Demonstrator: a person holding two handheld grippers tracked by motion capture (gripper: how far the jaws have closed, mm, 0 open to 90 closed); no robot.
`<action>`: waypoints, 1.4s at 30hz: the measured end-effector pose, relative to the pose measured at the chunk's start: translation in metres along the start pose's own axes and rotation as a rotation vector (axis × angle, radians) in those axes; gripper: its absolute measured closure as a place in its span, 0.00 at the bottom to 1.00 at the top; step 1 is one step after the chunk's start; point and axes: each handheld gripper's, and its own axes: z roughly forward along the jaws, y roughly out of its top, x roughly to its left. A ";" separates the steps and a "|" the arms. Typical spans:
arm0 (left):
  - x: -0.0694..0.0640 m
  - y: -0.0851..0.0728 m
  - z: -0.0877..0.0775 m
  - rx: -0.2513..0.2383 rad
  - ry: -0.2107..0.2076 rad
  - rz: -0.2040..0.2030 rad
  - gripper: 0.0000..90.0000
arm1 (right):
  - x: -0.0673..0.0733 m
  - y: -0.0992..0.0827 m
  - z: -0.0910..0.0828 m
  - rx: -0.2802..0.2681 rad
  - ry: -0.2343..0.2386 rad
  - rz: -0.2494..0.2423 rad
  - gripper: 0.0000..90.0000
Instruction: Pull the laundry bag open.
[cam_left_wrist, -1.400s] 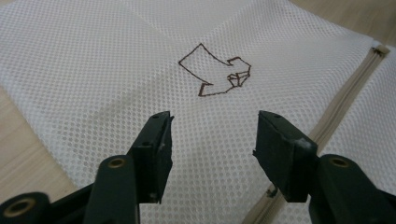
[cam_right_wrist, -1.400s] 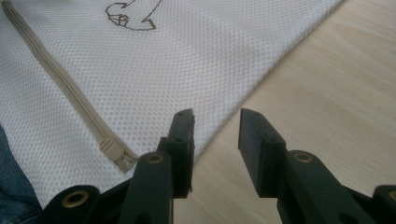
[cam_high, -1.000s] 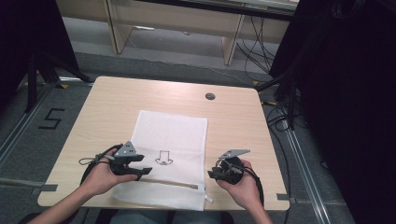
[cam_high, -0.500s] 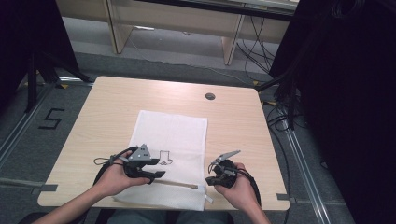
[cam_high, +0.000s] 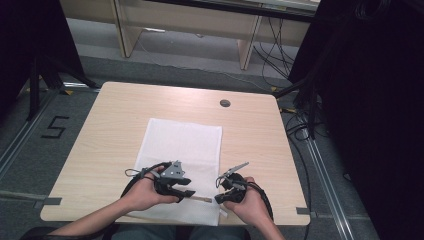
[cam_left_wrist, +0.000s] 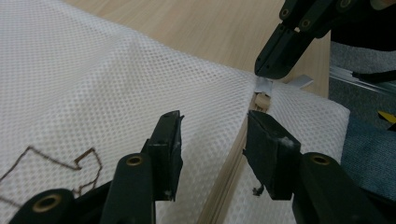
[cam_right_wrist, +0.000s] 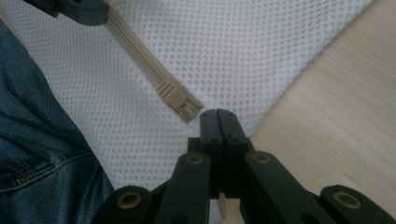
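Note:
A white mesh bag (cam_high: 182, 145) lies flat on the wooden table (cam_high: 115, 120), its beige zipper (cam_high: 202, 199) running along the near edge. My left gripper (cam_high: 189, 189) points right along that edge. Its jaws (cam_left_wrist: 212, 140) have just been closing and stand apart on either side of the zipper (cam_left_wrist: 233, 168) without pressing it. My right gripper (cam_high: 218, 196) is shut on the bag's near right corner, just past the zipper's end (cam_right_wrist: 180, 102). In the left gripper view its closed tips (cam_left_wrist: 264, 70) pinch a small pale tab there.
A round cable hole (cam_high: 225, 103) sits at the table's far right. The person's blue jeans (cam_right_wrist: 37, 154) lie below the near edge. Dark curtains, cables and table legs ring the table.
My left gripper slid right along the bag's near edge toward the right gripper, and its jaws narrowed. The right gripper's jaws came together on the bag's corner.

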 end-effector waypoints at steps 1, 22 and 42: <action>-0.001 0.001 0.003 0.003 -0.009 0.008 0.62 | 0.000 0.000 0.001 0.003 0.000 0.001 1.00; -0.017 0.004 0.033 0.069 -0.078 0.079 0.71 | 0.000 0.000 0.013 0.044 -0.007 0.029 1.00; -0.023 0.008 0.049 0.105 -0.085 0.138 0.78 | 0.001 -0.001 0.013 0.049 0.000 0.047 1.00</action>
